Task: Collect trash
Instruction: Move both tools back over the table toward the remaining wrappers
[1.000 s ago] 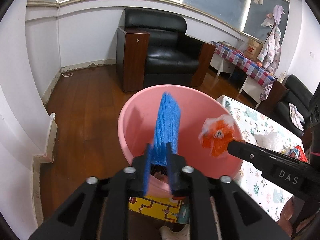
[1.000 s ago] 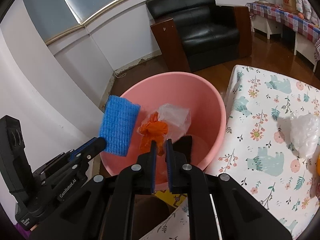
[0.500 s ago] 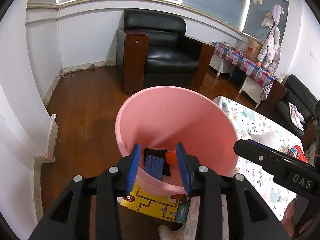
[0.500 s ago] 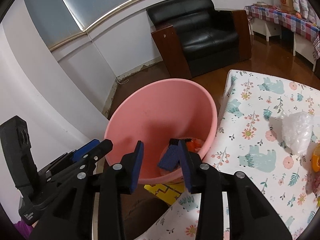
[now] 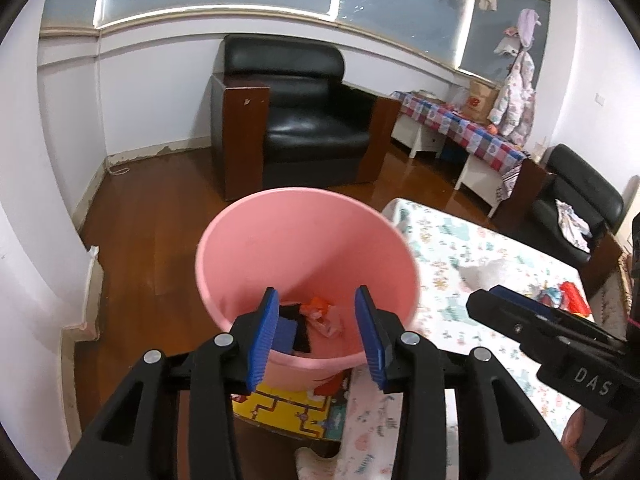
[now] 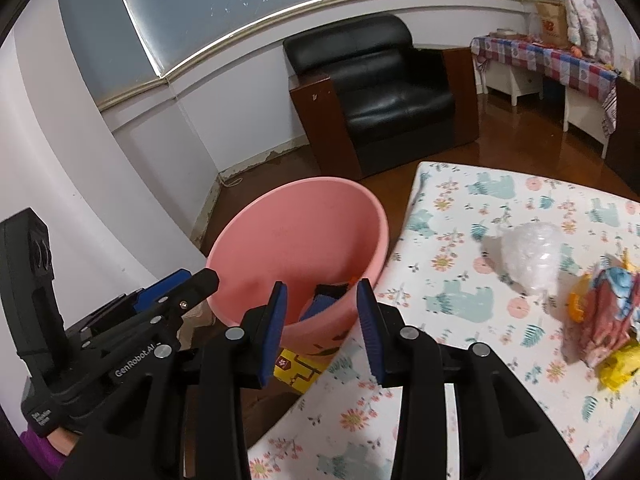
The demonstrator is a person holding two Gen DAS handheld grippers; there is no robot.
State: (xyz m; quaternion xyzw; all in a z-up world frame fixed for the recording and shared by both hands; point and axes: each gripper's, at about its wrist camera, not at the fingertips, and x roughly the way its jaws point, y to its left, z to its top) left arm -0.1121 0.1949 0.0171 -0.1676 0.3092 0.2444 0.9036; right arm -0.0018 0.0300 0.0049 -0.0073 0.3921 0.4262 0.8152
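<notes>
Trash [image 5: 320,314] lies in the pink bucket [image 5: 256,240]. My left fingers [image 5: 266,332] are opening, empty, my right fingers [image 6: 366,320] apart, both angled down above it. Floral worktop [image 6: 460,308] beside it, wooden floor [image 5: 132,216] below.

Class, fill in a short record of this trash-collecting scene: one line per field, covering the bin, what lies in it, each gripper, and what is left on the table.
Bin: pink bucket on the floor beside the table
Inside bin: blue mesh piece, orange wrapper
Left gripper: jaws opening, nothing between them
Right gripper: open, nothing held
Left on table: clear plastic wad, colourful wrappers
</notes>
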